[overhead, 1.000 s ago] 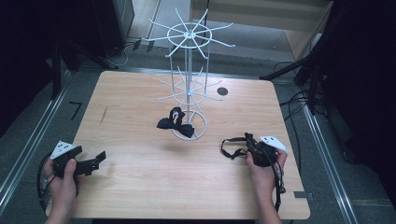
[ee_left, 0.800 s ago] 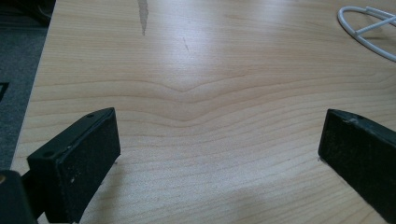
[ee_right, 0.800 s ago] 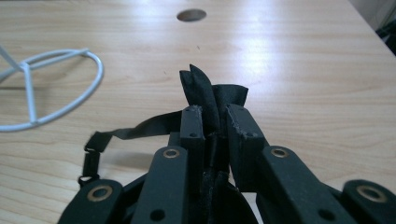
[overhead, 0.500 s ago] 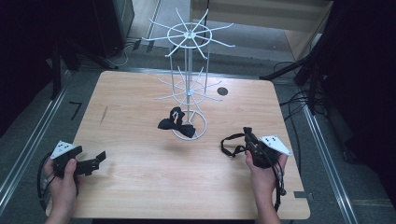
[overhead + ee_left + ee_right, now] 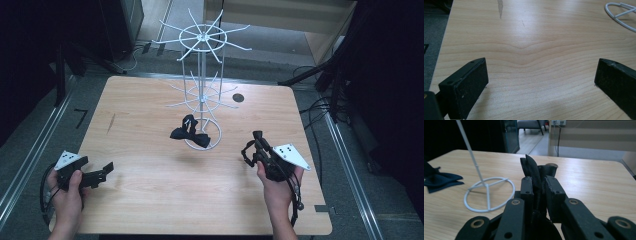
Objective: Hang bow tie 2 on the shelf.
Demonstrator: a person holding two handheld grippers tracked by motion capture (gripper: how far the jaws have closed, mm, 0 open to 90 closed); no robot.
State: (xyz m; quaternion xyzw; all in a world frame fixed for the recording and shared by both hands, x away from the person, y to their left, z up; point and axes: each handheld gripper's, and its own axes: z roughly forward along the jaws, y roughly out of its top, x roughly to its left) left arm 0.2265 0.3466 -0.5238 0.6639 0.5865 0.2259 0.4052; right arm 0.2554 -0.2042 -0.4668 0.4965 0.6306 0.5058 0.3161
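A black bow tie point(image 5: 534, 173) is clamped between the closed jaws of the right gripper point(image 5: 257, 146), its long axis standing up from them. The white wire rack point(image 5: 201, 95) lies ahead and to the left, nearer this hand. The left gripper point(image 5: 102, 172), jaws spread wide and empty, is rested low on the table point(image 5: 150, 200)

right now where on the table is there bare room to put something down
The light wooden table is bare along its near strip between the left gripper and the right gripper, which is shut on a black bow tie. The far left corner is bare too. It is crowded mid-table, where another black bow tie lies against the white wire hanger stand.
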